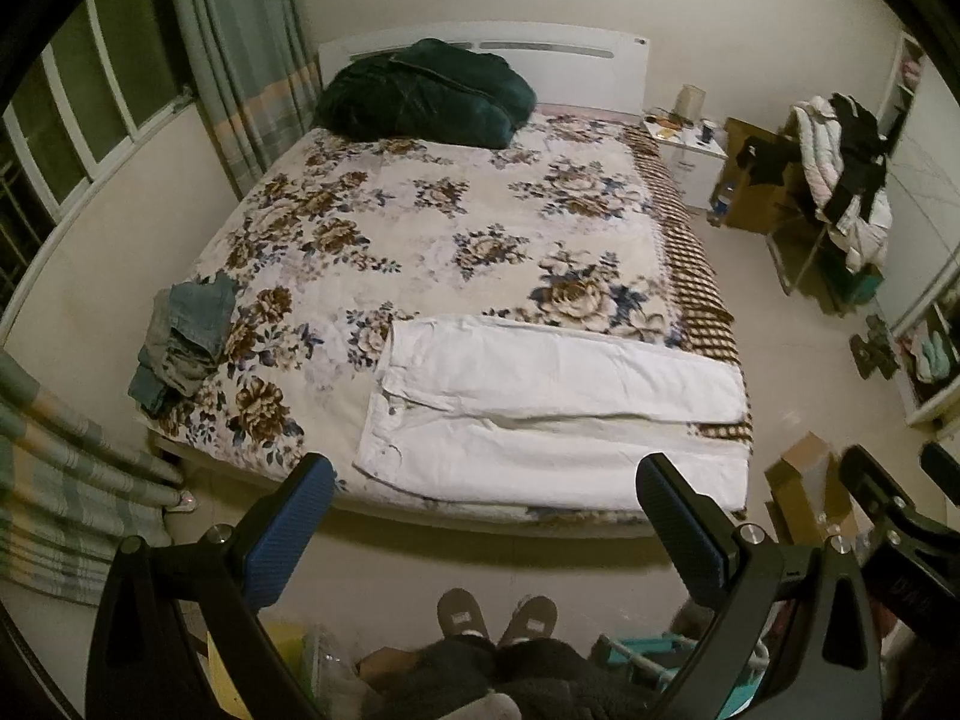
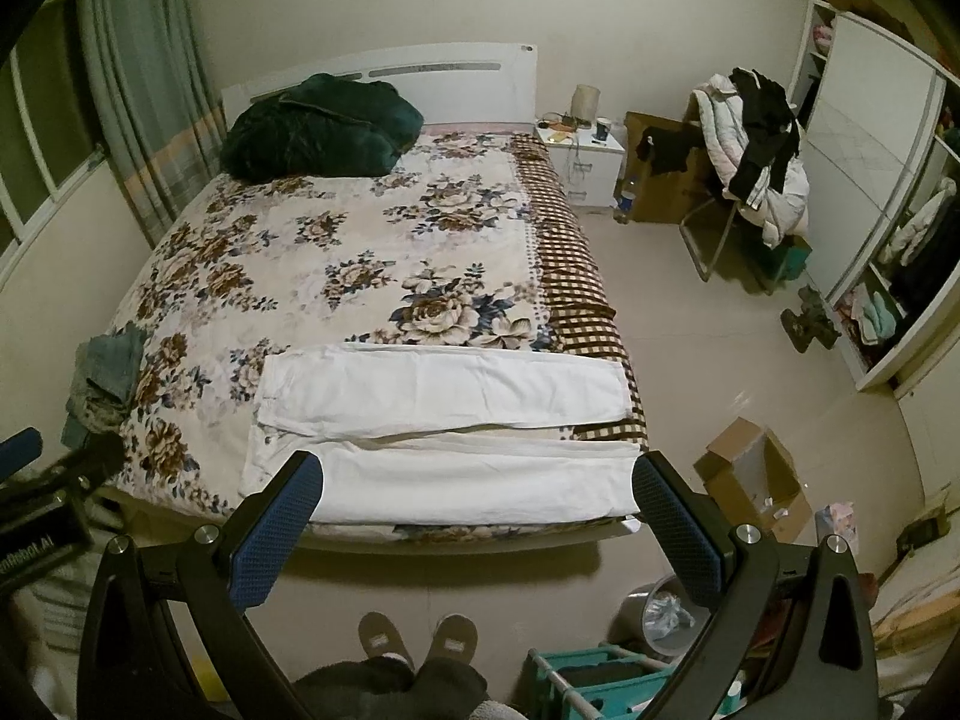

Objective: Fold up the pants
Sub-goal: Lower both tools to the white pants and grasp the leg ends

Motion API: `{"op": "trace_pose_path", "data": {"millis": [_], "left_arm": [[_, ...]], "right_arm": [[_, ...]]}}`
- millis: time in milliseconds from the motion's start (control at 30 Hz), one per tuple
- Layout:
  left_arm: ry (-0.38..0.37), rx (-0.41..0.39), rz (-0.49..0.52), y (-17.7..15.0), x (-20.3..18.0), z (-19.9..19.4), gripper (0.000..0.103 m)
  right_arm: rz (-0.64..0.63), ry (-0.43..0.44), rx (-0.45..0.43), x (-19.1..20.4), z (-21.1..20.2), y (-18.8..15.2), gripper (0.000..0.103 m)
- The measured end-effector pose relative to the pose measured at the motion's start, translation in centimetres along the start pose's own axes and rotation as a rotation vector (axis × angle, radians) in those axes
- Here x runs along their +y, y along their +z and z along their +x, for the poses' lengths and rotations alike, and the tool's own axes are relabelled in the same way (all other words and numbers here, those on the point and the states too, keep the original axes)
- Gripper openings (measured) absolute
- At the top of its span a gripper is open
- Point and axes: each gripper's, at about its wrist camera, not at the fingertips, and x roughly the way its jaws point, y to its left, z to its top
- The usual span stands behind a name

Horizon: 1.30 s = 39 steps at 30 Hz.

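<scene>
- White pants (image 1: 552,414) lie flat on the near right part of the bed (image 1: 420,228), waist to the left, 2 legs running right, side by side, hems at the bed's right edge over a brown checked blanket (image 1: 690,252).
- Left gripper (image 1: 486,516) is held above the floor just short of the bed's near edge, jaws spread wide, nothing between the blue pads (image 1: 288,540); not touching the pants.
- Right gripper (image 2: 480,516) is at a like height, jaws spread wide, empty; in its own view the tips overlap the near pant leg, but contact cannot be told.
- The right gripper's black body also shows at the right edge of the left wrist view.
- Crumpled jeans pile (image 1: 180,342) sits on the near left corner of the bed, well apart from the pants.
- Dark green quilt (image 1: 420,90) is bunched at the far end against the white headboard (image 1: 576,54).
- Floral bedspread (image 2: 312,252) between pants and quilt is bare.
- Person's 2 slippers (image 2: 414,636) stand on the floor near the bed's foot, between the jaws.
- Right of the bed: white nightstand (image 2: 591,162), chair heaped with clothes (image 2: 756,162), open cardboard box (image 2: 750,480) on the floor, white wardrobe (image 2: 870,180) on the right wall.
- Near right floor: teal rack (image 2: 600,678) and small bin (image 2: 660,612).
- Curtains (image 1: 252,60) and window on the left wall.
</scene>
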Motion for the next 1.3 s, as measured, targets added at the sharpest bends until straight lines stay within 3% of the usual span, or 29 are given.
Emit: {"op": "trace_pose_path", "data": {"millis": [300, 533, 867, 1067, 1300], "left_arm": [[0.159, -0.010, -0.066, 4.9, -1.1, 10.3, 0.103], [0.175, 0.140, -0.069, 8.7, -1.8, 22.1, 0.103], [0.189, 0.302, -0.040, 14.7, -3.1, 42.4, 0.103], [0.153, 0.430, -0.112, 16.7, -2.9, 54.6, 0.103], [0.155, 0.599, -0.198, 16.9, -3.6, 68.1, 0.103]], "right_arm": [[0.083, -0.038, 0.071, -5.0, 12.6, 3.9, 0.103], [0.177, -0.052, 0.183, -7.7, 27.6, 7.9, 0.103], [0.363, -0.116, 0.350, -8.5, 53.0, 11.8, 0.103], [0.525, -0.131, 0.473, -10.8, 67.8, 12.2, 0.103], [0.796, -0.109, 0.628, -16.1, 82.6, 8.8, 0.103]]}}
